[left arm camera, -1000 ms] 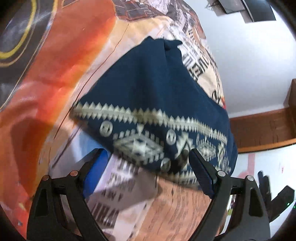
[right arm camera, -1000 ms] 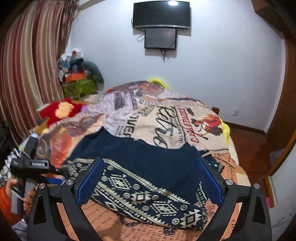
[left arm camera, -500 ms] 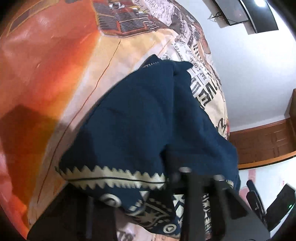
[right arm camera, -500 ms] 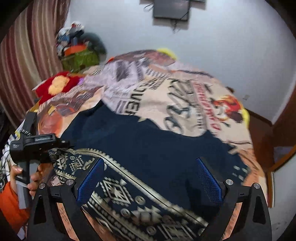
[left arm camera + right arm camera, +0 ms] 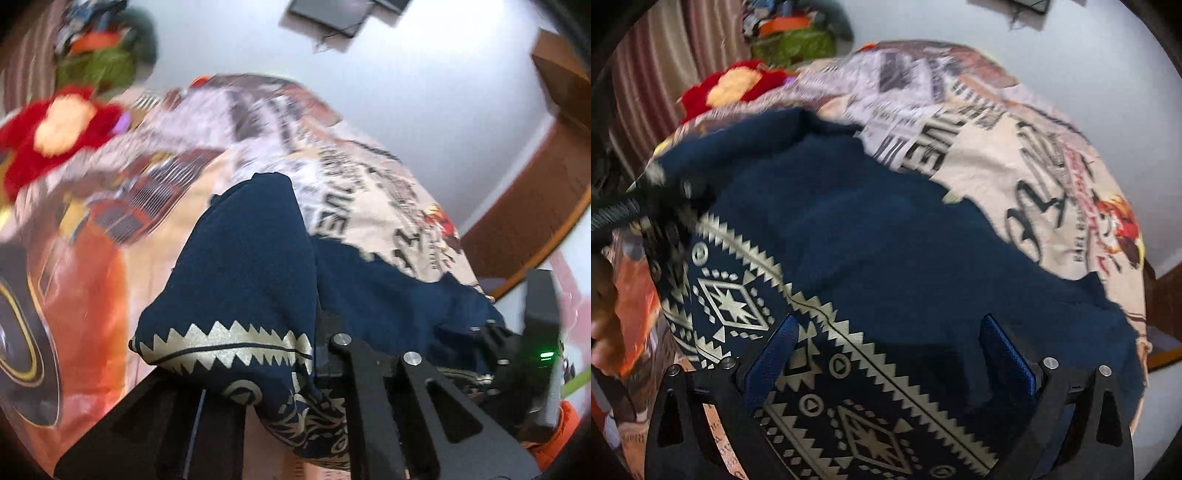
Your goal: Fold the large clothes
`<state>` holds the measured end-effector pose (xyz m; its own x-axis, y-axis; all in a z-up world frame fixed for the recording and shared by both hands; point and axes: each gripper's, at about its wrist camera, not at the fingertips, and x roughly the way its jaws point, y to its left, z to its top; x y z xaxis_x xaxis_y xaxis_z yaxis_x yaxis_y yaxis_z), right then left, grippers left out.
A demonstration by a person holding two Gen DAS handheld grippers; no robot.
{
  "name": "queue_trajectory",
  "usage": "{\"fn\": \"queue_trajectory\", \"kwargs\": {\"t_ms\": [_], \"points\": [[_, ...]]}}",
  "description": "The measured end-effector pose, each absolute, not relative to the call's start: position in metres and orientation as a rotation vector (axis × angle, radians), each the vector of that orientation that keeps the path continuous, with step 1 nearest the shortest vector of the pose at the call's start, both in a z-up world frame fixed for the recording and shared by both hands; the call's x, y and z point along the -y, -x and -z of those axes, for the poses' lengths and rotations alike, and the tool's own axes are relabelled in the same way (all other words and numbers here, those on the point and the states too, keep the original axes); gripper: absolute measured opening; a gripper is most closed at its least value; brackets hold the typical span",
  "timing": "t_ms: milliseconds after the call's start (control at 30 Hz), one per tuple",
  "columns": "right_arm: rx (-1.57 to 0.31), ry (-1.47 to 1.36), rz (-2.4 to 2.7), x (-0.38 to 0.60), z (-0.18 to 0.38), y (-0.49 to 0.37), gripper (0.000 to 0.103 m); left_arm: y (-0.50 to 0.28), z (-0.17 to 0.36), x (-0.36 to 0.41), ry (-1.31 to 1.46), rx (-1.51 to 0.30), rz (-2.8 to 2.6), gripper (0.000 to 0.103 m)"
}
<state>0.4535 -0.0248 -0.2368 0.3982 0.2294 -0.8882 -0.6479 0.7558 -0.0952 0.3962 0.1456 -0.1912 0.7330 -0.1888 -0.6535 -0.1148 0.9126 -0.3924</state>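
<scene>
The navy patterned garment (image 5: 871,258) lay spread on the printed bedspread (image 5: 1015,140), filling the frame from nine to five o'clock in the right wrist view. The left gripper (image 5: 314,354) had its jaws clamped together on the garment's gold-zigzag hem, which was bunched and raised. The right gripper (image 5: 886,354) hung just above the cloth at six o'clock, jaws wide apart.
</scene>
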Motion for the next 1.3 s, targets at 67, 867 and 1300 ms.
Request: {"fn": "queue_trajectory", "kwargs": {"t_ms": [67, 867, 1300], "points": [[-1.033, 0.460, -0.586, 0.027, 0.239, -0.455, 0.102, -0.396, 0.179, -0.135, 0.403, -0.736, 0.065, 0.009], [-0.804, 0.098, -0.226, 0.264, 0.106, -0.363, 0.102, -0.379, 0.101, 0.088, -0.012, -0.700, 0.450, 0.009], [-0.800, -0.032, -0.201, 0.311, 0.099, -0.315, 0.102, -0.376, 0.171, 0.156, -0.102, -1.009, 0.538, 0.010]]}}
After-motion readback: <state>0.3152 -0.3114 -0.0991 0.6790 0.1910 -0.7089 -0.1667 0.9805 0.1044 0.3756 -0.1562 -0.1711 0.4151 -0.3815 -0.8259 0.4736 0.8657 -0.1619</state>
